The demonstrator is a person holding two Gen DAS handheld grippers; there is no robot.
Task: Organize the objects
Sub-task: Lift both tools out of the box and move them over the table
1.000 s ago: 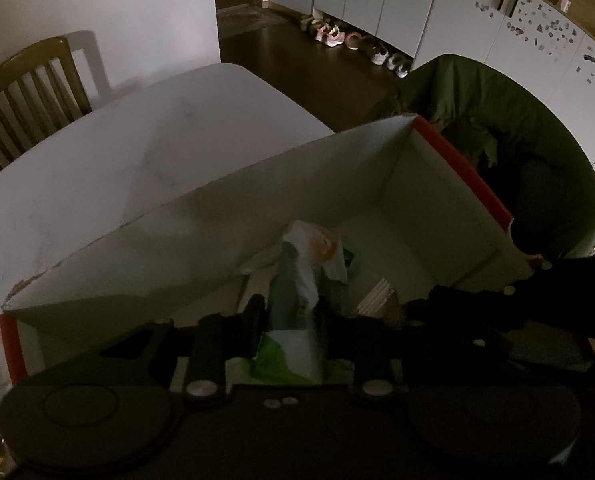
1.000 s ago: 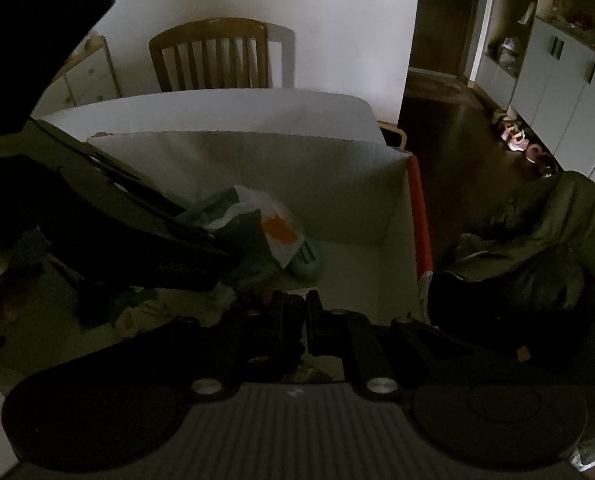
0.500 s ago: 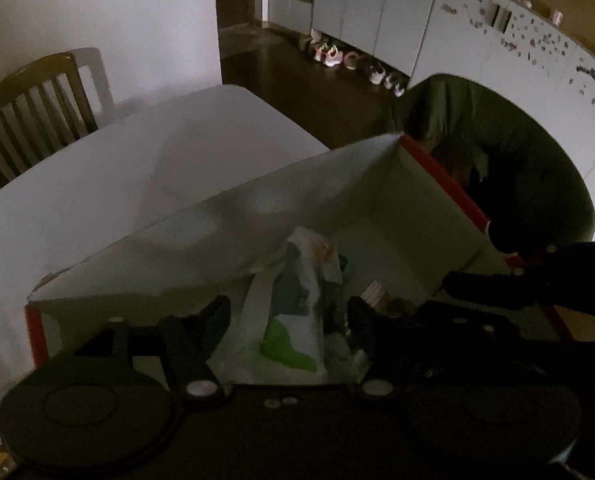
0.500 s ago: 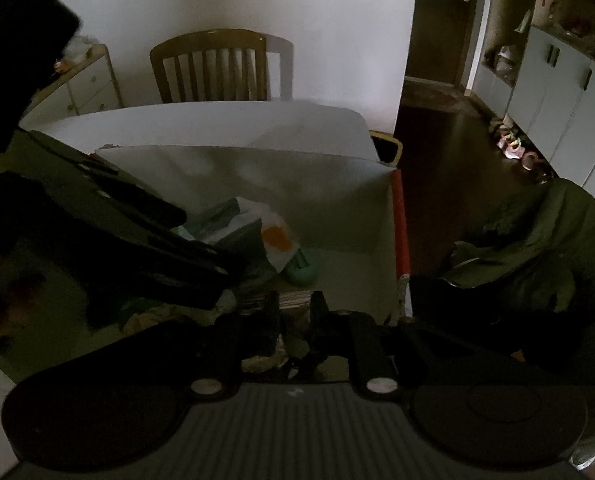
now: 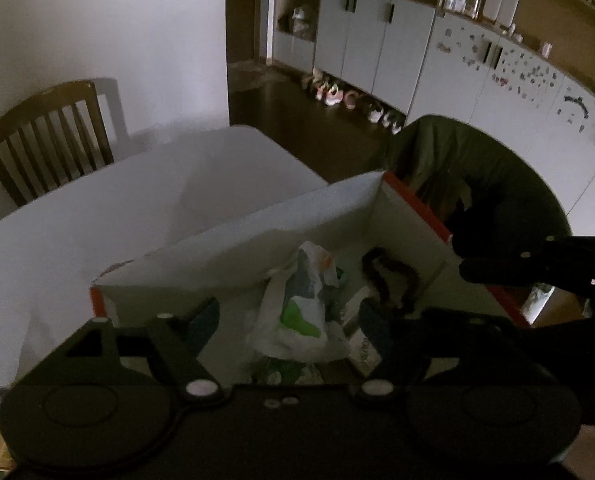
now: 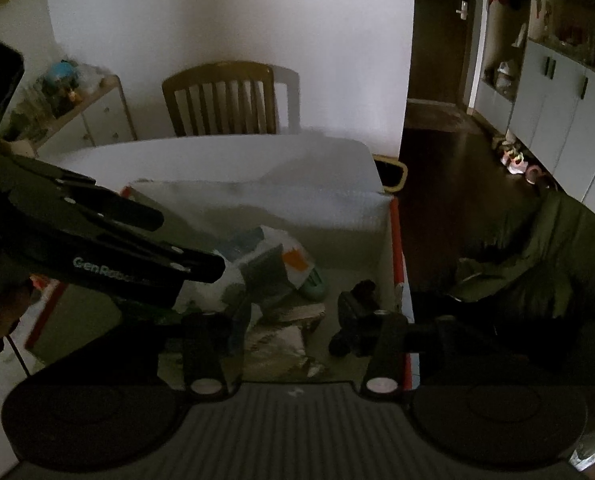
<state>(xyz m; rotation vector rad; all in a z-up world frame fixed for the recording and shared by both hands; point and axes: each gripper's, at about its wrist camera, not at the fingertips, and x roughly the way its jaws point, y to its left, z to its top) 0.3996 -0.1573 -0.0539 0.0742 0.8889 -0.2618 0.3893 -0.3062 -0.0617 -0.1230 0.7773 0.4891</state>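
Dim dining room, white table (image 5: 145,200) with a cardboard box (image 5: 257,248) on it. Plastic bag (image 5: 301,312) sits inside, let go. Left gripper (image 5: 289,320) and right gripper (image 6: 293,316) both hover above, jaws just opened, gripping nothing.

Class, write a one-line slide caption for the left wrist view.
Open left gripper, jaws just widened, above a plastic bag lying in a red-edged cardboard box on a white table.

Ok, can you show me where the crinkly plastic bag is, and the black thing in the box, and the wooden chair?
plastic bag (image 5: 297,312), left wrist view, on its white and green front.
black thing (image 6: 357,300), right wrist view, on its dark middle.
wooden chair (image 6: 221,100), right wrist view, on its slatted back.
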